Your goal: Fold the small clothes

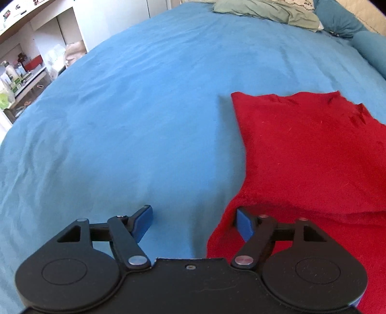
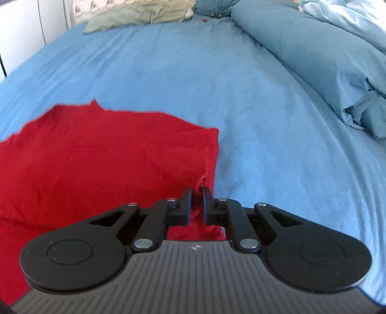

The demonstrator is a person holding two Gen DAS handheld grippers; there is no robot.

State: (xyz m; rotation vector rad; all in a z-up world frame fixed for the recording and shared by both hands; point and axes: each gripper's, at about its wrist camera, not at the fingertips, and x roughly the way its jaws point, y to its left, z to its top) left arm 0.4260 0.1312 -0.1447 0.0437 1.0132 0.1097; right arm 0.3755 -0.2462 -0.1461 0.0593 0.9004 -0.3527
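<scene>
While right tongs [image 2: 196, 205] pinch the red garment [image 2: 96, 157] edge, left tongs [image 1: 194, 224] gape empty beside its left hem; fold underway, left grab next.

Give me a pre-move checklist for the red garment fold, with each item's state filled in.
1. Right gripper on the red garment: ok, jaws nearly shut with its right edge bunched between them.
2. Left gripper gripping: not ok, jaws open with no cloth pinched, one finger over the garment's left edge.
3. Garment spread flat: cannot tell, the near part is hidden.
4. Blue bedsheet free beyond the garment: ok.
5. Green pillow clear of the fold: ok, far off at the head of the bed.
</scene>
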